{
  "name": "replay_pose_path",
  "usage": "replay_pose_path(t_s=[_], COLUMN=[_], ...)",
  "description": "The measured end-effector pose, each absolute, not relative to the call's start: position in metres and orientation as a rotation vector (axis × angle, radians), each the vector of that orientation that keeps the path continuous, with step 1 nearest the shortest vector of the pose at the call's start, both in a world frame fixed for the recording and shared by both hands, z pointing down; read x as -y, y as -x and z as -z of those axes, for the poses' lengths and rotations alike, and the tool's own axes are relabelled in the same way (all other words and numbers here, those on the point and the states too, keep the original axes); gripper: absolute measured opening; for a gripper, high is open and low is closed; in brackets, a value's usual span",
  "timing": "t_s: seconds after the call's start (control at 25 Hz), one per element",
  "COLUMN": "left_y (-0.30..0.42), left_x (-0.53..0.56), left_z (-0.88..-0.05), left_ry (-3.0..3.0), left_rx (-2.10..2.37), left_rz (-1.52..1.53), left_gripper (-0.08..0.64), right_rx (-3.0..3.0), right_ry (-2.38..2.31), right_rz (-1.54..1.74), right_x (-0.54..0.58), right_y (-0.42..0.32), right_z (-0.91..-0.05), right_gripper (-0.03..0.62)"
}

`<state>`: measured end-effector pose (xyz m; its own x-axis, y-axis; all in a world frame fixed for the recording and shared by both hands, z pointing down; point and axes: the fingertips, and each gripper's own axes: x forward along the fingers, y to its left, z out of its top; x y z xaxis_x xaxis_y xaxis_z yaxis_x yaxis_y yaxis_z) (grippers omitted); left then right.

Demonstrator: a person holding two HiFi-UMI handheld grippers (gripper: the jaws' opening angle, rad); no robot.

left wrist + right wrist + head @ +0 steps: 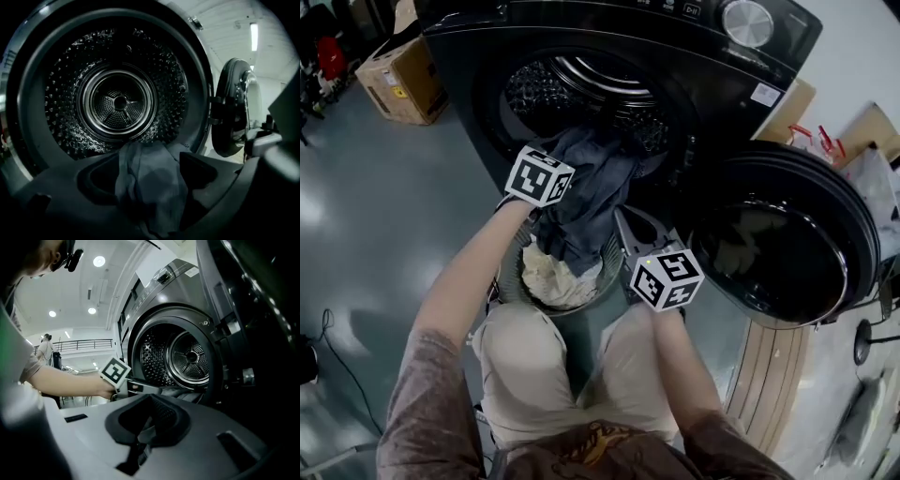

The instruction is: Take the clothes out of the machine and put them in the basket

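Blue-grey cloth (581, 202) hangs from the mouth of the machine (675, 84) down into the basket (612, 265), over pale laundry (551, 277). My left hand-held gripper (150, 197) stands wide apart around this cloth, not pressing it. My right hand-held gripper (149, 427) is closed together, just beside the basket.

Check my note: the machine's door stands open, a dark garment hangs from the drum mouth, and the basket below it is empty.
Wrong on the basket: the head view shows a cream cloth lying in it. The door stands open and the dark garment hangs from the drum mouth, as noted.
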<state>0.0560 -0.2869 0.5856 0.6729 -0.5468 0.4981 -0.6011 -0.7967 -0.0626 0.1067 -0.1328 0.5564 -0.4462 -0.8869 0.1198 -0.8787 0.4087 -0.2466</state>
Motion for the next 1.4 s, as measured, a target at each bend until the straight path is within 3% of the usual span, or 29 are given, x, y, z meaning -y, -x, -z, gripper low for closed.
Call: replay_pose_path(t_s=[0.44,0.52,0.56,0.6,0.68,1.4], left_y=[-0.076,-0.073,-0.071,-0.068,-0.064,0.012], left_x=[0.349,0.349,0.349,0.347,0.340,0.141], left_z=[-0.647,-0.646,-0.644,-0.643,-0.641,-0.604], left_ry=[-2.637,-2.645,-2.645,-2.641,-2.628,-2.627], left_rx=[0.954,0.967,0.981,0.991,0.959,0.589], left_rz=[-0.933,-0.921,-0.922,-0.924,-0.908,-0.914], left_gripper=[0.418,0.353,0.277,0.127,0.086,0.055], right_rx=[-2.620,-2.620,-2.621,-2.623,-2.630,-2.670], right_ry=[1.681,1.689,1.693,1.695,1.698,1.669], right_rz=[0.421,0.421,0.420,0.420,0.414,0.431], right_x=[0.134,0.135,0.136,0.136,0.137,0.141], right_y=[-0.110,-0.112,-0.112,-0.113,-0.112,-0.108], right_z=[-0.560,-0.561,-0.562,-0.563,-0.564,-0.575], right_gripper=[-0.003,-0.003,-0.003,-0.003,-0.003,-0.003])
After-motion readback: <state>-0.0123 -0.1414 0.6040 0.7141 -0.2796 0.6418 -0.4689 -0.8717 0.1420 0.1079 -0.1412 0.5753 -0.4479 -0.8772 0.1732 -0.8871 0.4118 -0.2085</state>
